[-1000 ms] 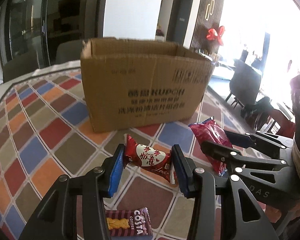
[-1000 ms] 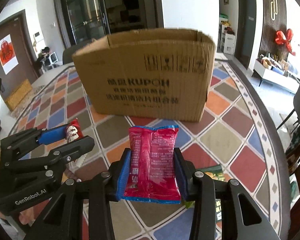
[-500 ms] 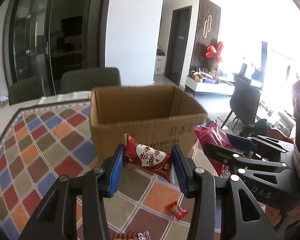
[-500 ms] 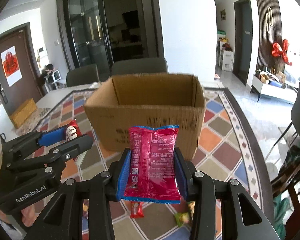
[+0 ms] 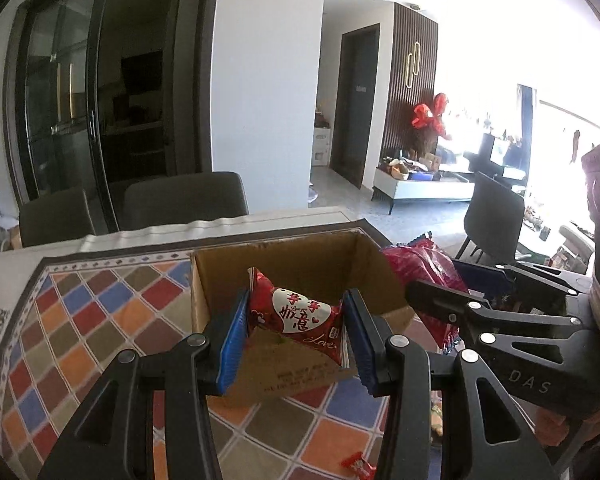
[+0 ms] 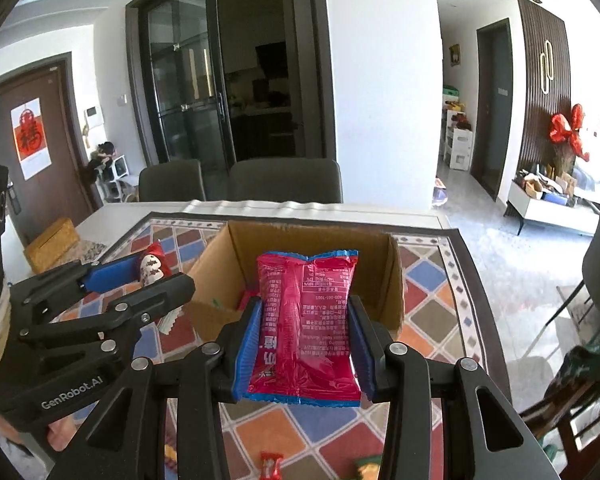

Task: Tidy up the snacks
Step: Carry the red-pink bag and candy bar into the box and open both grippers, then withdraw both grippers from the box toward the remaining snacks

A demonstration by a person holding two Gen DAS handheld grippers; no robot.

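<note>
My left gripper (image 5: 296, 334) is shut on a red snack packet with a white heart label (image 5: 296, 318), held above the near edge of the open cardboard box (image 5: 300, 256). My right gripper (image 6: 305, 344) is shut on a pink snack bag with blue edges (image 6: 306, 320), held upright above the box's (image 6: 220, 256) near wall. The right gripper (image 5: 440, 288) shows on the right of the left wrist view, and the left gripper (image 6: 156, 276) shows on the left of the right wrist view. A few red packets (image 6: 249, 298) lie inside the box.
The box stands on a table with a colourful diamond-pattern cloth (image 6: 428, 280). Loose snacks lie on the cloth near me: a small red candy (image 6: 270, 466), another (image 5: 358, 466) and a green packet (image 6: 368, 468). Two grey chairs (image 6: 284, 180) stand behind the table.
Both grippers have risen with their packets, from table level in front of the box to above its open top. The box's inside now shows.
</note>
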